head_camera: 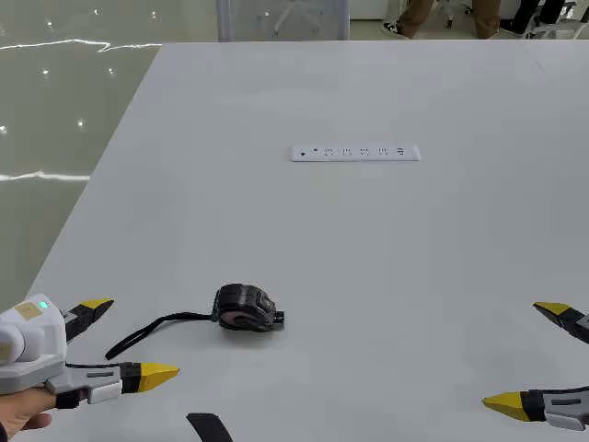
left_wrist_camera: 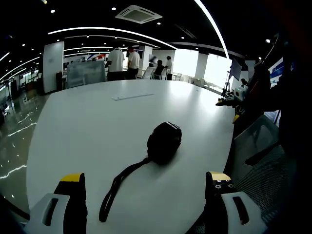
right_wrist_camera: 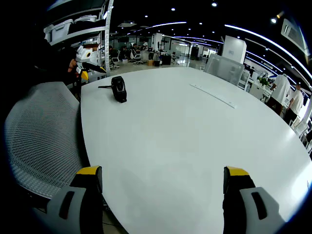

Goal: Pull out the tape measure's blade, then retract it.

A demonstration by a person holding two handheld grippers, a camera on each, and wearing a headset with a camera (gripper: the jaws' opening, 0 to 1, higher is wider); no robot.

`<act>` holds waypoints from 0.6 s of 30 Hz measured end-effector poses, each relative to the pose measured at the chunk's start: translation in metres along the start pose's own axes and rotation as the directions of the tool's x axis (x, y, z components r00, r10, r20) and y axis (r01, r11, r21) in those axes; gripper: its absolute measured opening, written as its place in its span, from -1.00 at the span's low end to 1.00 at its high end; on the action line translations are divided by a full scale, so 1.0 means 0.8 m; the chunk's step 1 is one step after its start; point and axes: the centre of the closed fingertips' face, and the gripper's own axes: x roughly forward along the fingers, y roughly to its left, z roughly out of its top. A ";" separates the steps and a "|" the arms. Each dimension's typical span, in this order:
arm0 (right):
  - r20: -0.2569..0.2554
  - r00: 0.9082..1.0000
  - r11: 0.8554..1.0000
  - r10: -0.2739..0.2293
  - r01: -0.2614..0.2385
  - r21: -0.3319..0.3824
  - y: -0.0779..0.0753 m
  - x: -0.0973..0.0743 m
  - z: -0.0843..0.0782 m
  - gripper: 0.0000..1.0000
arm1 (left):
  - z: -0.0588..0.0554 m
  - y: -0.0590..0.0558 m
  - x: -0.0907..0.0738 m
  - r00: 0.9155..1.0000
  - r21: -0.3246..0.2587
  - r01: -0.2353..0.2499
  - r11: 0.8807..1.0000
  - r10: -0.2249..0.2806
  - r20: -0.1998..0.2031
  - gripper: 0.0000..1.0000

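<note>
Compact black tape measure [head_camera: 247,308] with rounded case, blade fully wound in and just the end hook showing at the side turned away from the left gripper [head_camera: 129,338]. Sits ahead of that gripper's spread yellow fingertips [head_camera: 158,373], roughly in line with the gap between them and touching neither, with its black wrist strap [head_camera: 152,331] trailing back in a loose loop that ends near those tips. Well apart from the fingertips [head_camera: 508,403] of the right gripper [head_camera: 529,355], far off to their left.
</note>
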 end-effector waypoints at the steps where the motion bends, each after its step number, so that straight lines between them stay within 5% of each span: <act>1: 0.000 1.000 1.000 0.001 -0.001 0.000 0.000 0.000 0.000 1.00 | 0.000 -0.001 0.000 1.000 0.001 0.003 1.000 -0.003 0.002 0.97; 18: -0.005 1.000 1.000 -0.003 0.003 0.001 -0.001 -0.002 -0.003 1.00 | -0.004 -0.007 0.002 1.000 0.001 0.027 1.000 -0.027 -0.011 0.94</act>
